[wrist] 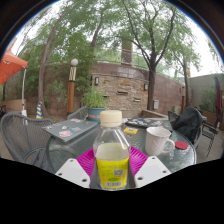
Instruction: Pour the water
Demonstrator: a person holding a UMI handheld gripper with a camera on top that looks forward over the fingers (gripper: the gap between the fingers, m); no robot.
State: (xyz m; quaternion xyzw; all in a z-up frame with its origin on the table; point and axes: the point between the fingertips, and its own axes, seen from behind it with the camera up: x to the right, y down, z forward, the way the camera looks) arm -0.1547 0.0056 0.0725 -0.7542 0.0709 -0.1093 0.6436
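A: Gripper view puts the bottle right between our jaws, upright, with its white cap at the top and a yellow label across its lower half.

B: Are we pinching it?

A: We think so. The pink pads sit tight against both sides of the bottle, with no gap that we can see, so the gripper is pressed onto it.

B: And the mug?

A: The white mug stands ahead of the jaws and to the right, apart from the bottle, its handle turned to the right. We cannot see whether it holds anything.

B: What are they standing on?

A: A round glass table. Whether the bottle rests on it or hangs just above it, we cannot tell; the jaws hide its base.

B: Anything else near us?

A: A small red thing lies just right of the mug. Beyond the jaws, to the left, a flat grey thing lies on the table. Farther off we see metal chairs, a stone wall and trees.
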